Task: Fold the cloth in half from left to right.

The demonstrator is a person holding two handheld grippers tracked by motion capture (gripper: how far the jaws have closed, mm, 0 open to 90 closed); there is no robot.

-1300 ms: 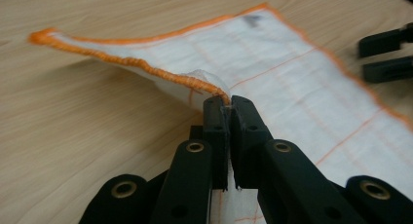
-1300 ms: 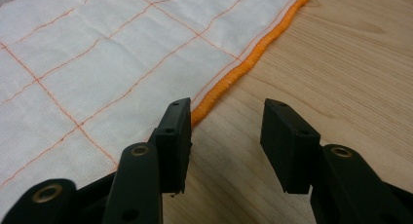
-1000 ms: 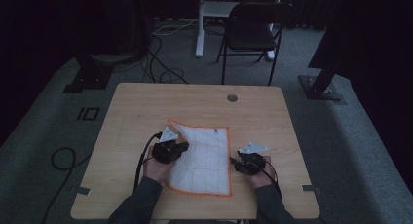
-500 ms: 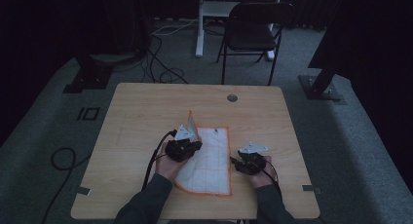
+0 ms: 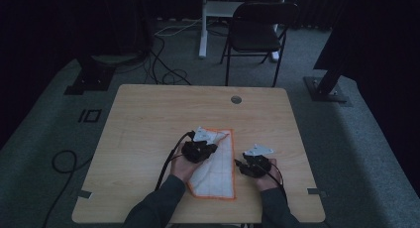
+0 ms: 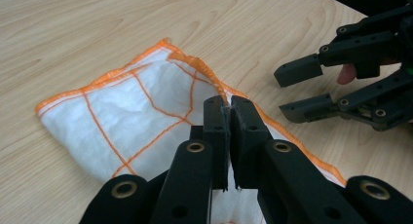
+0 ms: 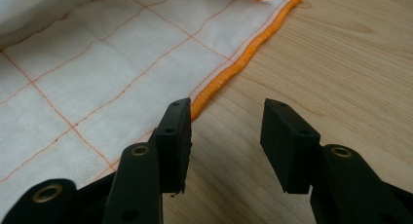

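Observation:
A white cloth (image 5: pixel 218 176) with an orange grid and orange hem lies on the wooden table (image 5: pixel 148 119), its left part folded over toward the right. My left gripper (image 5: pixel 209 148) is shut on the cloth's hem; in the left gripper view the jaws (image 6: pixel 229 107) pinch the orange edge, with the cloth (image 6: pixel 131 112) draped below. My right gripper (image 5: pixel 239 164) rests open just right of the cloth, and the left gripper view shows it (image 6: pixel 288 91) too. In the right gripper view its jaws (image 7: pixel 224 119) stand apart over bare wood, the left pad at the cloth's (image 7: pixel 97 73) hem.
A round hole (image 5: pixel 236 99) sits near the table's far edge. Beyond the table stand a black folding chair (image 5: pixel 257 34) and a white post (image 5: pixel 202 25), with cables (image 5: pixel 166 74) on the grey floor. Dark stand bases (image 5: pixel 89 77) flank the table.
My left gripper has moved right with the cloth's left edge in it, folding that side over so the cloth looks narrower. The right gripper has stayed in place.

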